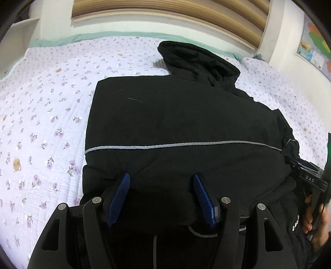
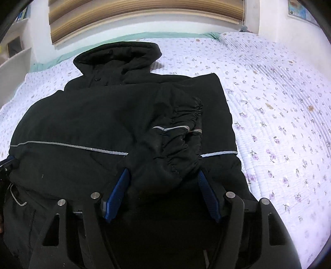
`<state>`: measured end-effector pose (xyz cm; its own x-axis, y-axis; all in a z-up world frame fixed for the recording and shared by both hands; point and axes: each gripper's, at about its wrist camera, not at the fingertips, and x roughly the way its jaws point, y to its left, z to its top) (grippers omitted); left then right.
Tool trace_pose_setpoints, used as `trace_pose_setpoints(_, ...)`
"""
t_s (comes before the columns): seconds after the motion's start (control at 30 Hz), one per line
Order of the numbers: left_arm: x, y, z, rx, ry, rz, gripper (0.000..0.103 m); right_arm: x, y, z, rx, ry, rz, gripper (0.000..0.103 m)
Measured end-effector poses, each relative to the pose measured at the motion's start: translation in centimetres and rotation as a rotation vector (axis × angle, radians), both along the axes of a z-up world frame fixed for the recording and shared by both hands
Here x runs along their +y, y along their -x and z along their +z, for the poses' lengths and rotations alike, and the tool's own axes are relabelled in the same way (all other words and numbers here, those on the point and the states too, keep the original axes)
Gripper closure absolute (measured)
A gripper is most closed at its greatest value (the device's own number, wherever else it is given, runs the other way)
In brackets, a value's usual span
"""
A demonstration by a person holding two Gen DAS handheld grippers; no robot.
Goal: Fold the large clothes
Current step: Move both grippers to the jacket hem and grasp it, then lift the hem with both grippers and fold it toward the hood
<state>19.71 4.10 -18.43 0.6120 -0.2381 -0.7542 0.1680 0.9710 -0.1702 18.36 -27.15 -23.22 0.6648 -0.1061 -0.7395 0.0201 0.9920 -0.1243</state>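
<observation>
While the black hooded jacket (image 1: 175,115) is lying spread across the bed, its hood (image 2: 118,60) is pointing toward the far wall and a thin grey reflective stripe (image 1: 186,144) is running across its body. In the right wrist view a sleeve with a gathered cuff (image 2: 182,132) is lying folded over the jacket's body, its bunched end sitting between the blue pads (image 2: 119,194) of the right tool (image 2: 163,175). The jaws of that tool are standing apart on either side of the sleeve; whether the pads are pressing the cloth I cannot tell (the fabric is bulging over both of them).

The left tool (image 1: 161,180) is hovering over the near hem of the jacket with its jaws apart, black cloth lying between its blue pads (image 1: 120,198) without being pinched. At the right edge of the left wrist view the other tool's black body is showing, with a hand (image 1: 316,219) wrapped around its handle.

The jacket is resting on a white quilted bedspread (image 1: 45,115) printed with small purple flowers, edged in pale green at the far side. Beyond the bed, a white wall and a wooden slatted blind (image 2: 144,18) are standing, and a coloured map poster (image 1: 314,47) is hanging on the wall.
</observation>
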Motion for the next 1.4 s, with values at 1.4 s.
trace_pose_setpoints(1.4, -4.5, -25.7, 16.2, 0.109, -0.050, 0.035, 0.036, -0.2, -22.9, 16.7, 0.136, -0.143, -0.060, 0.026)
